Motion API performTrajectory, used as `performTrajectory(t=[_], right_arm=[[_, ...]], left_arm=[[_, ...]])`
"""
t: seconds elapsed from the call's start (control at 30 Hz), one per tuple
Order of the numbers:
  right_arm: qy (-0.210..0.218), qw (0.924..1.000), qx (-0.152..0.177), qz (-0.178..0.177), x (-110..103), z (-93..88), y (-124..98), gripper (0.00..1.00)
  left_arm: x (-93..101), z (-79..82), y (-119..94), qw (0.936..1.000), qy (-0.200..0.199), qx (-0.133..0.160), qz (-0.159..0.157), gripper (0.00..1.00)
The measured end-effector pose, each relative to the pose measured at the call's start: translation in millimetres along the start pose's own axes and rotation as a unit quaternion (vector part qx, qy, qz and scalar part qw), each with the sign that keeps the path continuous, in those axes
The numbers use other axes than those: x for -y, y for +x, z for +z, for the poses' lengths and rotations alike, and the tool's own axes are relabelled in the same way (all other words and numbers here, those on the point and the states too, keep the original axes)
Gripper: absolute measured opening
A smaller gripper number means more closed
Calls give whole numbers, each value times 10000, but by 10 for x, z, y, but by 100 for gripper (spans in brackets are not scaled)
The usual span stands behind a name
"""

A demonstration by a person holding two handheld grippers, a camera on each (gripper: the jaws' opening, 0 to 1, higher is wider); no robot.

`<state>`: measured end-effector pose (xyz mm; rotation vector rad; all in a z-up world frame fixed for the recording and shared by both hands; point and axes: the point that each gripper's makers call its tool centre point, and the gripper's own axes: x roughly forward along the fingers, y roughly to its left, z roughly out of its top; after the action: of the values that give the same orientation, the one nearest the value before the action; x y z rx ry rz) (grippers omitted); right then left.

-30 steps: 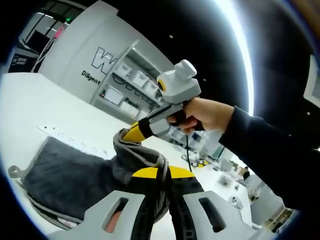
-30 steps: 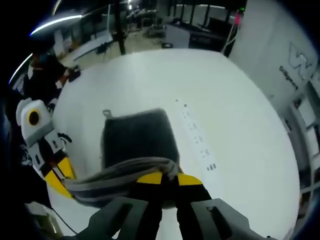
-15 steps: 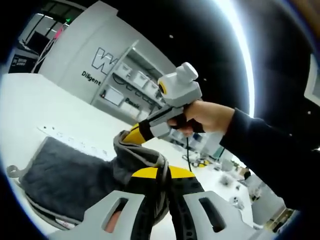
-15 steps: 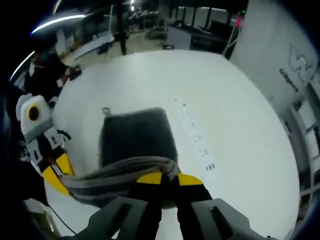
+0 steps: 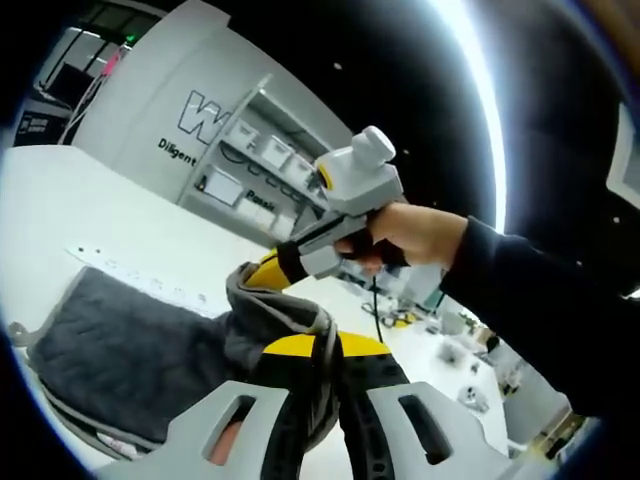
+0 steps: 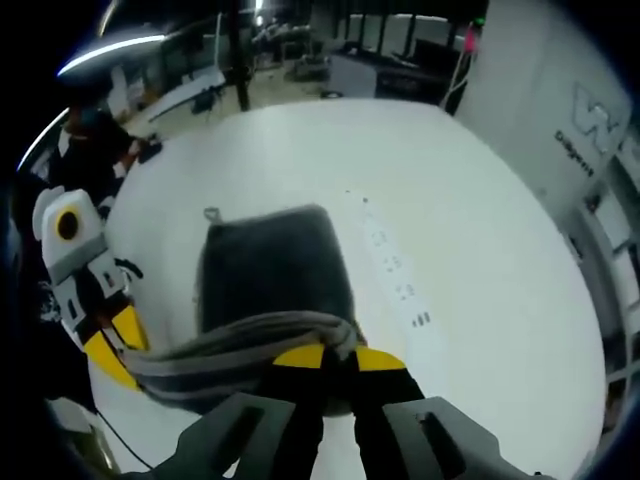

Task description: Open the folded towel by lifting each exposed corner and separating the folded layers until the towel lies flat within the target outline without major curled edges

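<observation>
Nearest in the left gripper view, the left gripper (image 5: 322, 350) has its yellow-tipped jaws closed tight on a bunched edge of the dark grey towel (image 5: 130, 350), the cloth pinched between them and rising in a fold just above the tips. From that fold the towel slopes down and away to lie on the white worktop (image 5: 70, 210). Just beyond the fold, the right gripper (image 5: 270, 268) meets the same raised edge, its yellow tips against the cloth, held by a hand (image 5: 415, 232) in a dark sleeve (image 5: 540, 310).

In the right gripper view, the right gripper (image 6: 328, 357) is likewise clamped on the towel (image 6: 270, 275); a thick rolled edge runs from its jaws across to the left gripper (image 6: 112, 350), whose tips touch the far end of that roll. Past the lifted edge, the rest of the towel lies flat and roughly square on the worktop (image 6: 480, 260), a small loop (image 6: 211, 213) at its far corner. A row of small marks (image 6: 395, 275) sits beside the towel. Beyond the worktop stand a grey wall with lettering (image 5: 200, 115) and shelves (image 5: 255, 165).
</observation>
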<state>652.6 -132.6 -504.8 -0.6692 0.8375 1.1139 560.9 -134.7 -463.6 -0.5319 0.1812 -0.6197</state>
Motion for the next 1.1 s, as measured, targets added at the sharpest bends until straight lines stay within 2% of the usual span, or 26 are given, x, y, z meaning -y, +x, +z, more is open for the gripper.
performTrajectory(t=[0.3, 0.37, 0.5, 0.57, 1.1], right_arm=[[139, 9999, 57, 4, -79, -146, 14, 4], [161, 9998, 65, -1, 22, -176, -23, 4], [121, 9999, 69, -13, 9, -211, -25, 4], [126, 9999, 104, 2, 97, -192, -22, 4], [195, 9997, 153, -42, 237, -294, 20, 6]], left_arm=[[58, -123, 32, 9998, 87, -148, -31, 5], [75, -121, 52, 9998, 99, -159, -41, 5], [98, -148, 74, 9998, 102, -171, -57, 5], [108, -167, 80, 9998, 100, -185, -56, 5], [150, -290, 190, 9994, 213, -278, -35, 5]])
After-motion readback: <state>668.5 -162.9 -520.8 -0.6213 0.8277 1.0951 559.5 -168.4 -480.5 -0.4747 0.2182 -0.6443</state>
